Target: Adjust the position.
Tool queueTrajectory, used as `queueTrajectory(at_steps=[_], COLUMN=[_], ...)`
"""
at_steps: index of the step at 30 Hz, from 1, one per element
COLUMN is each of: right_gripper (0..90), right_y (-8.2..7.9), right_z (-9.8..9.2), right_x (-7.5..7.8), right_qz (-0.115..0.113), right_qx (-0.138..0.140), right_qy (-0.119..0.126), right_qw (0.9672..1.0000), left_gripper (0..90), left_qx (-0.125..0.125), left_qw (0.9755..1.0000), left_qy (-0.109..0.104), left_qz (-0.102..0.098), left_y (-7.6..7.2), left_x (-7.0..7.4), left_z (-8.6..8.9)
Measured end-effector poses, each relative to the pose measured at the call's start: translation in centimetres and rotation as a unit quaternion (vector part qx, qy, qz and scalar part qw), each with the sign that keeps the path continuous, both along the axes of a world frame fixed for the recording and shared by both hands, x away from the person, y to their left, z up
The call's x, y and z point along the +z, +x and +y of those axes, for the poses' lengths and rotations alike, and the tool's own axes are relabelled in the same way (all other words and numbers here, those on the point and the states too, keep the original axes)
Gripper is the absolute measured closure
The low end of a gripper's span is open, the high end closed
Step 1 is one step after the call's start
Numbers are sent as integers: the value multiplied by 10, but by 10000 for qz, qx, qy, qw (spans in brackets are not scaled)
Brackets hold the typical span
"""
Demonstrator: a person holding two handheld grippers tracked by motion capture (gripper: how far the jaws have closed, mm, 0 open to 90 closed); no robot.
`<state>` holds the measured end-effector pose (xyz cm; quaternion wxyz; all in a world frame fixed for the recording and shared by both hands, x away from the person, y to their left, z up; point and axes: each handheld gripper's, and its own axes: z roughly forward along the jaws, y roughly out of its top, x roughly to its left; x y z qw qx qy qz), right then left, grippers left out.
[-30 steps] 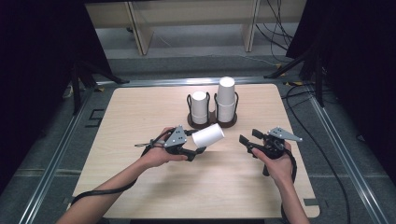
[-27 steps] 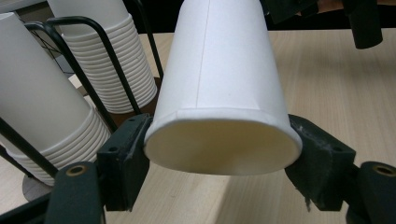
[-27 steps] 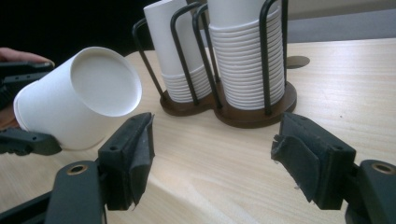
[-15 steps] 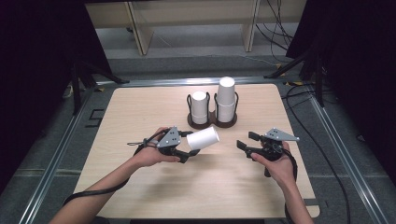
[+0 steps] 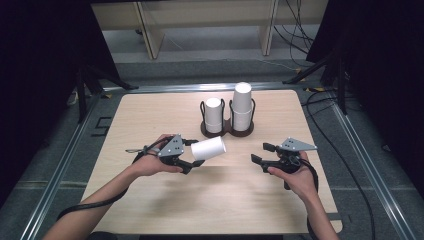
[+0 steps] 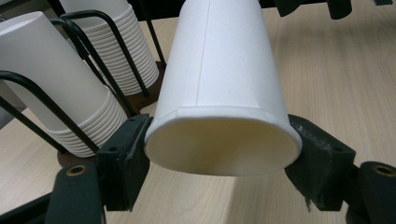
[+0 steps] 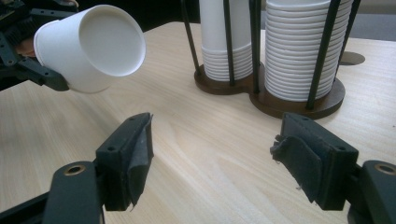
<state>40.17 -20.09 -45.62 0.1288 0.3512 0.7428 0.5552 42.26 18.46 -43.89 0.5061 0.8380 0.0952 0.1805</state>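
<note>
A white paper cup (image 5: 209, 148) lies on its side in the air above the table, rim toward the hand. My left gripper (image 5: 192, 159) is shut on it; in the left gripper view both pads (image 6: 126, 154) press the cup (image 6: 224, 79) near its rim. My right gripper (image 5: 261, 153) hovers at the right, pointing left toward the cup. Its jaws have just been opening, and in the right gripper view my right gripper (image 7: 212, 149) has only bare table between its pads. The cup's bottom (image 7: 109, 42) faces that camera at upper left.
A dark wire cup holder (image 5: 227, 132) stands at the table's far middle with two stacks of white cups, a shorter left stack (image 5: 214, 115) and a taller right stack (image 5: 242, 105). Bare wooden table (image 5: 225, 200) lies between and in front of the hands.
My left gripper has carried the cup a little to the left and away from the holder. The right gripper's jaws stand slightly wider apart; that hand has stayed put.
</note>
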Motion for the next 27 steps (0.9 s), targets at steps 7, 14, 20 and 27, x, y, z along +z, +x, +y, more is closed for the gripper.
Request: queueTrajectory(at_steps=[7,14,20,27], right_gripper=[272,273,274,274], right_y=[0,-1,-2,2], right_z=[1,3,4,10], right_x=[0,1,1,0], right_qz=[-147,-89,-21,-126], right_qx=[-29,4,9,136], right_qy=[-43,1,79,29], right_qw=[9999,10000,10000,9998], left_gripper=[270,270,271,271], left_qx=[-30,-158,-188,-239], left_qw=[10000,9995,9991,9984], left_qy=[68,269,367,503], left_qz=[13,36,37,47], left_y=[0,0,-2,-5], left_x=[5,7,9,13], left_z=[4,6,8,11])
